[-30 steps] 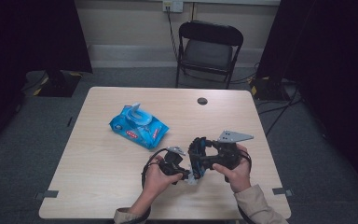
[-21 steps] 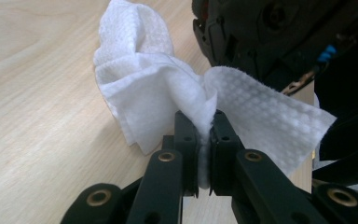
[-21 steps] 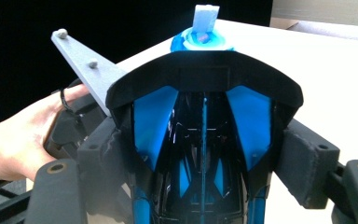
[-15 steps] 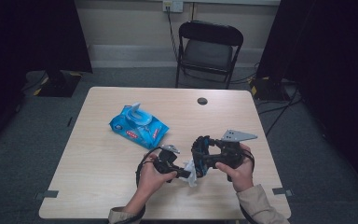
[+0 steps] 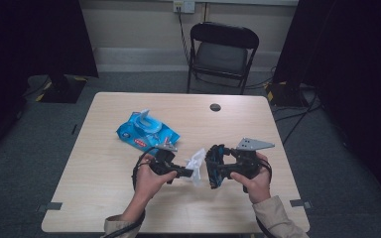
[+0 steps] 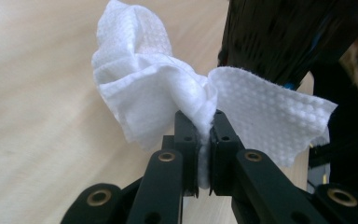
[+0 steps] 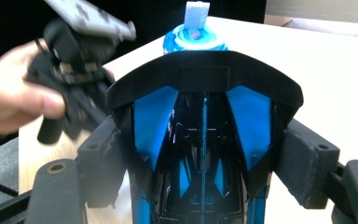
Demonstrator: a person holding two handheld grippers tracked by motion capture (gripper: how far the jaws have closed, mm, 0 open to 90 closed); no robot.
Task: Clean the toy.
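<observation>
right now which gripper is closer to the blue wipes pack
Left. The left gripper sits just in front of the blue wipes pack; the right gripper is farther to its right.

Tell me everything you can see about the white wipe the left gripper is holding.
The white wipe is a thin, soft-looking sheet with a dotted embossed texture, crumpled and bunched rather than flat. The left gripper has its jaws shut on a gathered fold, with loose flaps spreading to either side. It is held above the table, between the two grippers, close to the black and blue object in the right gripper.

White dimpled wipe (image 6: 158,98); blue packet (image 5: 146,130); black-and-blue object (image 7: 204,140); pale woodgrain table (image 5: 104,198).
</observation>
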